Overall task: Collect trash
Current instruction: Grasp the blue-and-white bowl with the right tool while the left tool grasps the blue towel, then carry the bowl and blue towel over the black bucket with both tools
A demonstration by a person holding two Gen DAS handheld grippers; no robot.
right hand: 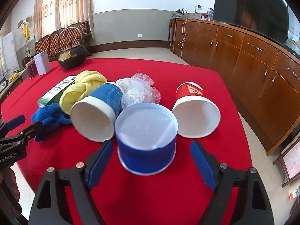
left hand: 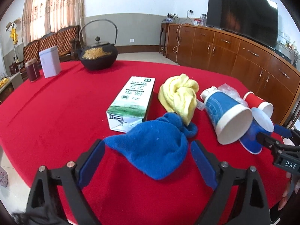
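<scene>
A: List the items on the surface (right hand: 187, 71), left to right.

B: Far left: one dark red jar (left hand: 33, 70), one white tin (left hand: 50, 61), one black iron kettle (left hand: 98, 55). Centre: one green-and-white carton (left hand: 131, 103), lying flat. Just right of it: one yellow cloth (left hand: 180, 95), touching one blue cloth (left hand: 153, 148) nearer the camera.

A: And the trash?

B: Three paper cups and one clear plastic bag (right hand: 138, 90). The blue-and-white cup (right hand: 97, 110) lies on its side, mouth toward the camera. The short blue cup (right hand: 148, 148) stands upside down in front of it. The red cup (right hand: 195, 110) lies on its side, furthest right. The bag sits behind the cups, touching the blue-and-white one.

A: Gripper states?

B: Left gripper (left hand: 148, 161): spread wide, with the blue cloth between its fingers; the pads do not press on it. Right gripper (right hand: 151, 159): spread, one finger each side of the short blue cup, with a gap on both sides.

A: Obstructions?

B: The blue-and-white cup lies close against the short blue cup's left side, near the right gripper's left finger. The yellow cloth overlaps the blue cloth's far edge.
</scene>
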